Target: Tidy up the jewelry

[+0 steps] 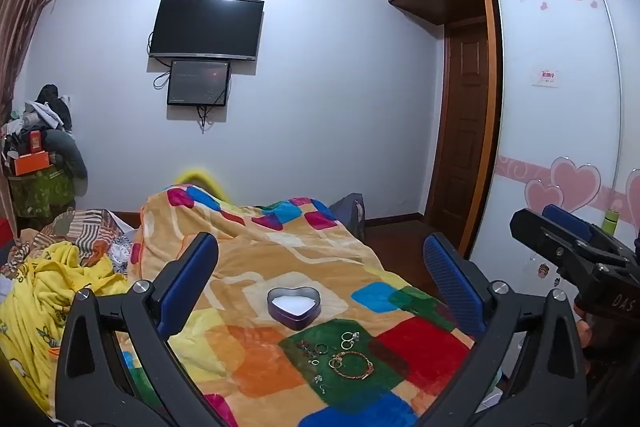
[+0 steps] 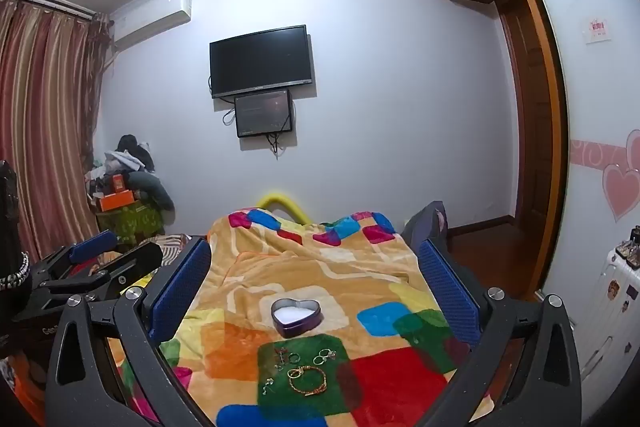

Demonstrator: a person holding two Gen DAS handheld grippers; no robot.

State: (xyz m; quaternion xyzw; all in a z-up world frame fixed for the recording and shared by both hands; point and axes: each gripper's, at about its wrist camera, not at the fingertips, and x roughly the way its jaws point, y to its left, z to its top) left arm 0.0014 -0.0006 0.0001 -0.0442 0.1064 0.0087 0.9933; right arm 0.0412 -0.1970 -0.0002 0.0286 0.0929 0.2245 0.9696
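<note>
Several small pieces, a gold bracelet (image 2: pixel 307 380) and a few rings (image 2: pixel 325 355), sit bunched on the green patch of the blanket (image 2: pixel 372 271), just in front of the empty heart tin (image 2: pixel 296 315), so drops should be short. Both the left gripper (image 1: pixel 320 291) and right gripper (image 2: pixel 316 287) hover spread wide, holding nothing. Plenty of open blanket around, though its right edge falls away close by.

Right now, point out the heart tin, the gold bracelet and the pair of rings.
heart tin (image 1: pixel 294 301): left wrist view, white inside floor.
gold bracelet (image 2: pixel 307 380): right wrist view, its gold band.
pair of rings (image 1: pixel 349 337): left wrist view, ring band.
</note>
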